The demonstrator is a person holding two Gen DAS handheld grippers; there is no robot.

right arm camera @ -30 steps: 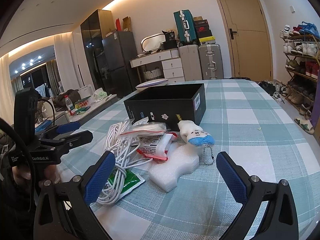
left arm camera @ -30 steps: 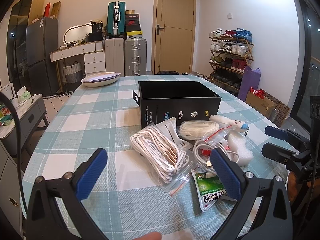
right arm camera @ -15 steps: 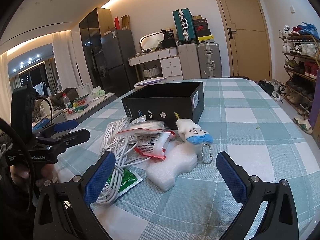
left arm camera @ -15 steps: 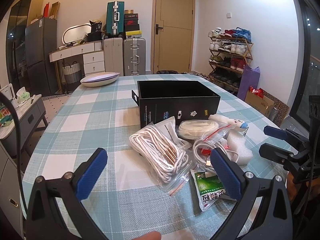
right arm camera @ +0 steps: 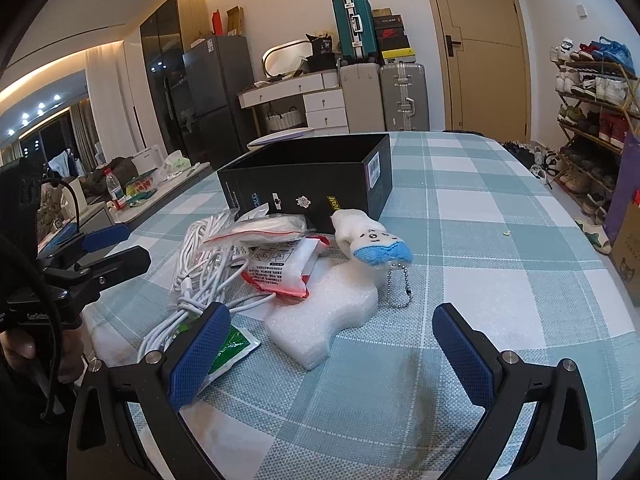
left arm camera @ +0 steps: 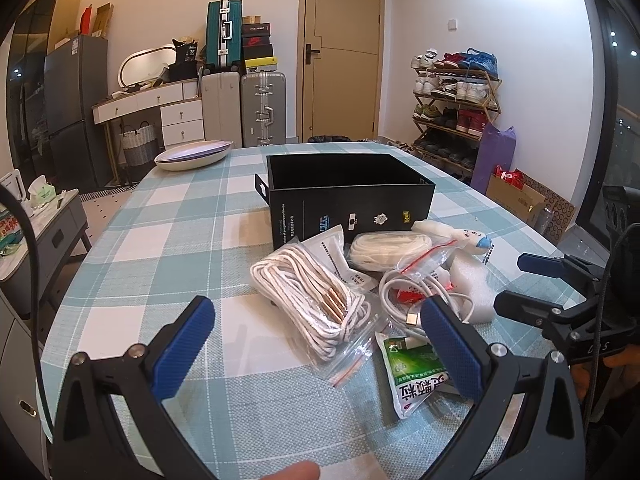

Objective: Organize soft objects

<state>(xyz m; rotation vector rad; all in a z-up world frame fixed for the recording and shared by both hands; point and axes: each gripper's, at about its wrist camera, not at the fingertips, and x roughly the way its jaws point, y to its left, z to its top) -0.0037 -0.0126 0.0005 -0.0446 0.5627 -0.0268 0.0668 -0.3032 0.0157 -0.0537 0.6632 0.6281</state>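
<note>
Blue pads are showing on both grippers, and both are spread wide with nothing between them. The left gripper [left arm camera: 316, 332] is hanging over the near edge of the table [left arm camera: 160, 240], pointing at a pile of soft things. The right gripper [right arm camera: 332, 344] is hanging over the near right part of the table, and a hand [right arm camera: 24, 352] is holding the other tool off to the side.

A black box [left arm camera: 348, 196] is sitting open near the middle of the table. The pile is lying just in front of it. A bag of white rope [left arm camera: 312, 304] is lying at the left of the pile. A second bag [left arm camera: 388, 246] with white cord is leaning right by the box. A white cable [right arm camera: 192, 280] is curling in the middle, next to a red and white packet [right arm camera: 280, 268]. A green packet [left arm camera: 416, 372] is lying nearest the front edge. A white foam piece [right arm camera: 324, 320] is lying at the right of the pile, and a small plush toy [right arm camera: 368, 236] with a blue end and a bead chain is resting on it, touching the box. A white dish [left arm camera: 192, 154] is sitting at the far left corner, well apart from the pile.
</note>
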